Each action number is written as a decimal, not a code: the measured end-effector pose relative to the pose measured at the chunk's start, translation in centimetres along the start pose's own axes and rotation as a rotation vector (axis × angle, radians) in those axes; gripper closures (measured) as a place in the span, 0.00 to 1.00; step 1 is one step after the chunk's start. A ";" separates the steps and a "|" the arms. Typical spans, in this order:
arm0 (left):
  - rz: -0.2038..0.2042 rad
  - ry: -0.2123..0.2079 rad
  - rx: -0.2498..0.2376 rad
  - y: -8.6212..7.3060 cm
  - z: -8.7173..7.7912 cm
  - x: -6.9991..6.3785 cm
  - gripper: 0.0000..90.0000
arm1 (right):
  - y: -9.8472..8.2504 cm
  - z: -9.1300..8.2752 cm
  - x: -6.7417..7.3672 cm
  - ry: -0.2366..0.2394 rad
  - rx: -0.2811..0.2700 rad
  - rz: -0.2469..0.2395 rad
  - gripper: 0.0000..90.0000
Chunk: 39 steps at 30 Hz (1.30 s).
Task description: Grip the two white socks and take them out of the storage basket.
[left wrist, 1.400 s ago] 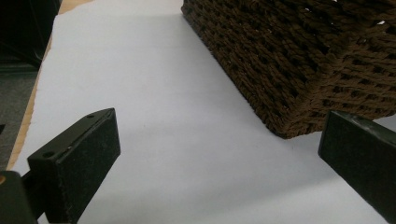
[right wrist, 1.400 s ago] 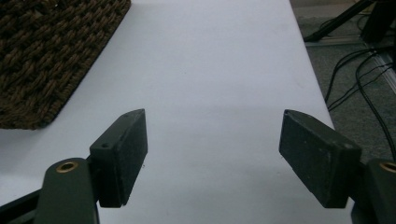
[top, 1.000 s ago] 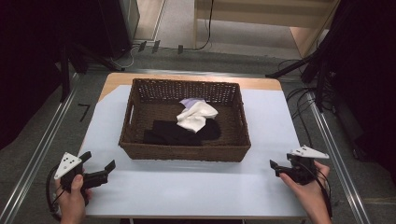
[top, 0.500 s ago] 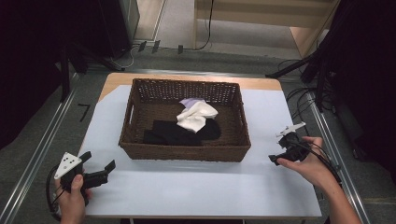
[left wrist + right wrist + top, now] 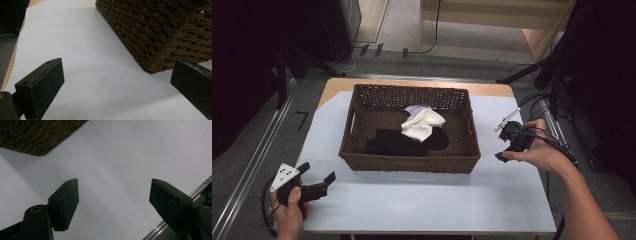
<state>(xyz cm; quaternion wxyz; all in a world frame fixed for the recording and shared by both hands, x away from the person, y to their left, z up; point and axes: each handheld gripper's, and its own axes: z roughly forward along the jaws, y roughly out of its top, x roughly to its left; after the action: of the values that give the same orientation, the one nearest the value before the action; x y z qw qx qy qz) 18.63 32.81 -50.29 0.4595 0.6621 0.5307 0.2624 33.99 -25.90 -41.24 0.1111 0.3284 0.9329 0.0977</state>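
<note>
Since the white-covered counter (image 5: 427,200) carries just one big thing, the brown woven basket (image 5: 362,155) set in the middle of it and running longer across than deep, everything here hangs on how the two claws stand to that basket and what lies in it. Inside, a black cloth (image 5: 394,142) sprawls over the floor of the basket toward its near wall, and a crumpled white cloth (image 5: 422,125) sits on top of it, a little right of centre, with a scrap of pale purple cloth (image 5: 414,108) peeking out behind it. The right claw (image 5: 503,145) is lifted off the counter just outside the basket's right wall, roughly level with the white cloth and pointing toward the near right corner; its jaws are spread with nothing between them, as the right gripper view shows over bare white counter. The left claw (image 5: 318,176) sits low at the near left corner of the counter, jaws likewise wide apart and empty, aimed at the basket's near left corner. I would judge the right hand the nearer one: the white cloth lies to its left, over the rim.
</note>
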 end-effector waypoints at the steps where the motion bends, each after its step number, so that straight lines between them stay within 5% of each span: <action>1: 0.000 0.000 0.001 0.0 0.0 0.0 0.00 | 0.2 -0.2 -0.1 0.000 0.004 -0.008 0.28; 11: 0.000 0.003 0.003 0.0 0.0 0.0 0.00 | 3.8 -2.5 -0.3 -0.020 0.055 -0.089 0.27; 24: 0.001 0.000 0.005 0.0 0.0 0.0 0.00 | 8.2 -4.9 0.9 -0.036 0.016 -0.138 0.26; 39: 0.003 -0.002 0.003 0.0 -0.1 0.0 0.00 | 13.3 -2.8 4.2 0.014 -0.003 -0.191 0.20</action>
<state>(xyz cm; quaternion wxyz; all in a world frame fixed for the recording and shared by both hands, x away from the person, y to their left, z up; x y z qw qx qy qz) 18.60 32.87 -50.26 0.4586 0.6639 0.5296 0.2617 37.89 -13.40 -35.81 0.1142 0.2370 0.9605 0.0904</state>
